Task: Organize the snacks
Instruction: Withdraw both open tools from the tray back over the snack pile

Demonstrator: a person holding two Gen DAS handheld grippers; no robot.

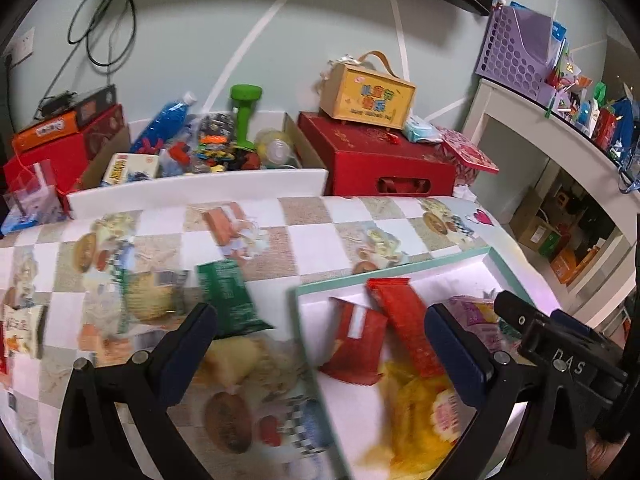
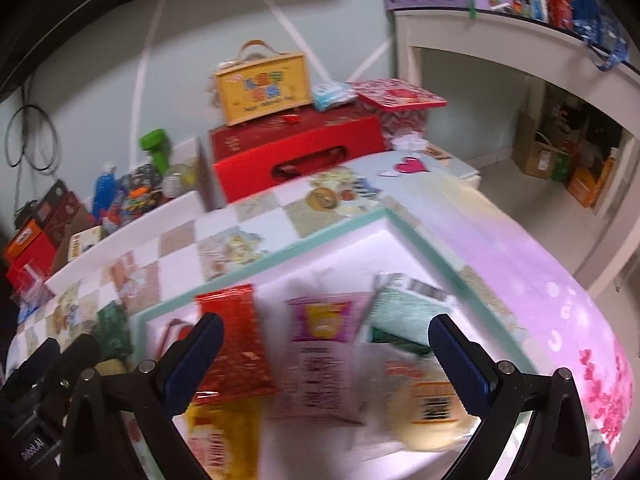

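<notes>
The right gripper (image 2: 326,344) hangs with its jaws spread wide and nothing pinched between them, above a white tray (image 2: 320,240) with a mint-green rim. Under it lie several snack packets: a long red packet (image 2: 236,336), a pink packet (image 2: 324,344) with a yellow picture, a pale green packet (image 2: 404,308) near the tray's right corner, and a yellow packet (image 2: 218,436) at the near edge. The view is blurred, so no print can be read.

The left gripper (image 1: 320,340) is also spread and holds nothing. It straddles the tray's left rim — one finger over the worktop (image 1: 312,236) with its checked, food-print cloth, the other over the tray. Inside the tray, in this view, a small red packet (image 1: 356,344) lies just beside the long red one. Outside the tray, on the cloth, lies a dark green packet (image 1: 230,296), with a pale packet (image 1: 22,332) well off at the left edge.

Behind the cloth stand a white box (image 1: 200,188) of mixed items, a red case (image 1: 380,160) and — on top of it — a yellow box (image 1: 368,92) with a handle.
</notes>
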